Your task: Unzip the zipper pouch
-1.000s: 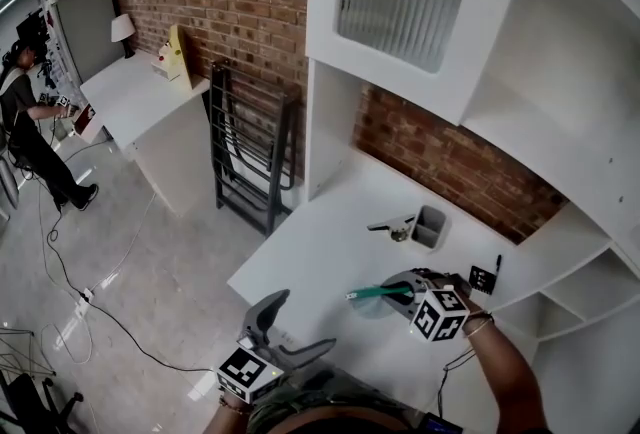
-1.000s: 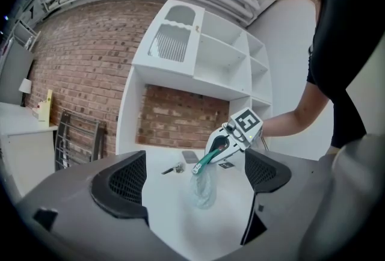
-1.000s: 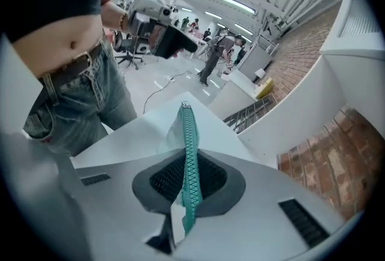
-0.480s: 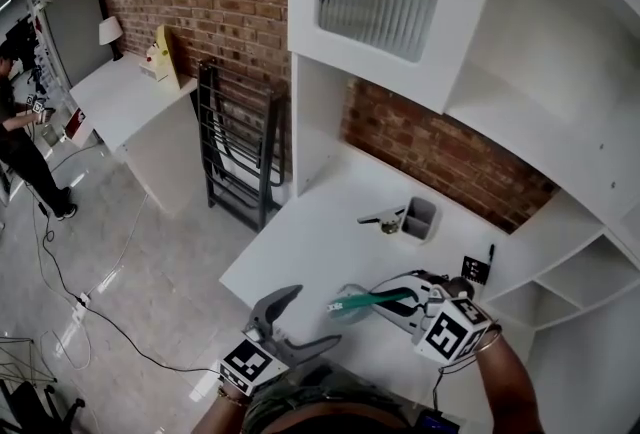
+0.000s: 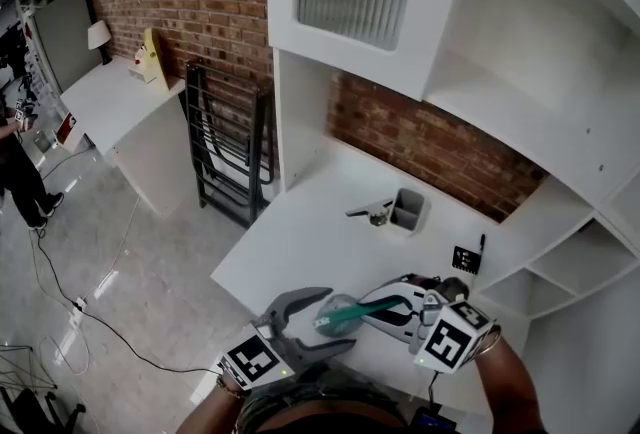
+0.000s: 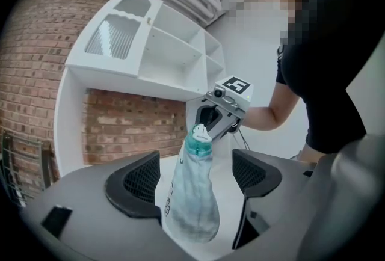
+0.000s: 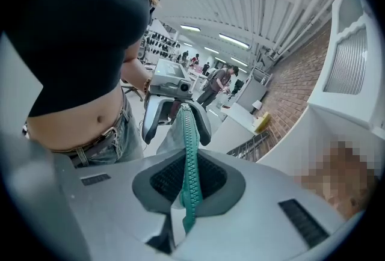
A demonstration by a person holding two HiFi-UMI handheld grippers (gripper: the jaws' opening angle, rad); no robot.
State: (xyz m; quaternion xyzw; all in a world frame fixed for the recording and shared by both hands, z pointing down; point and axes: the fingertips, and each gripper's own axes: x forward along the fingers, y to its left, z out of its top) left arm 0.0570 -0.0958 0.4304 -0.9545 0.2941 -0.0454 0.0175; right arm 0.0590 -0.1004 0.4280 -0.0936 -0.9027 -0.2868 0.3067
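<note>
The pouch (image 5: pixel 345 312) is pale see-through mesh with a teal zipper (image 7: pixel 189 151) and is held up in the air over the desk's front edge. My right gripper (image 5: pixel 385 307) is shut on the zipper end; in the right gripper view the teal band runs between its pads (image 7: pixel 207 178). The pouch body (image 6: pixel 192 193) hangs between the jaws of my left gripper (image 5: pixel 320 324), which have just been closing. A gap still shows at the right pad (image 6: pixel 252 172), so the left gripper (image 6: pixel 195 178) is open.
On the white desk (image 5: pixel 300 242) stand a grey cup (image 5: pixel 408 210), a metal clip (image 5: pixel 370 214) and a small black card (image 5: pixel 466 258). White shelving rises behind and to the right. A black rack (image 5: pixel 225 152) stands at the left, and a person (image 5: pixel 20 162) stands far off.
The right gripper has lifted the pouch up and toward me. The left gripper has risen and moved in around the pouch's free end, its jaws narrowing.
</note>
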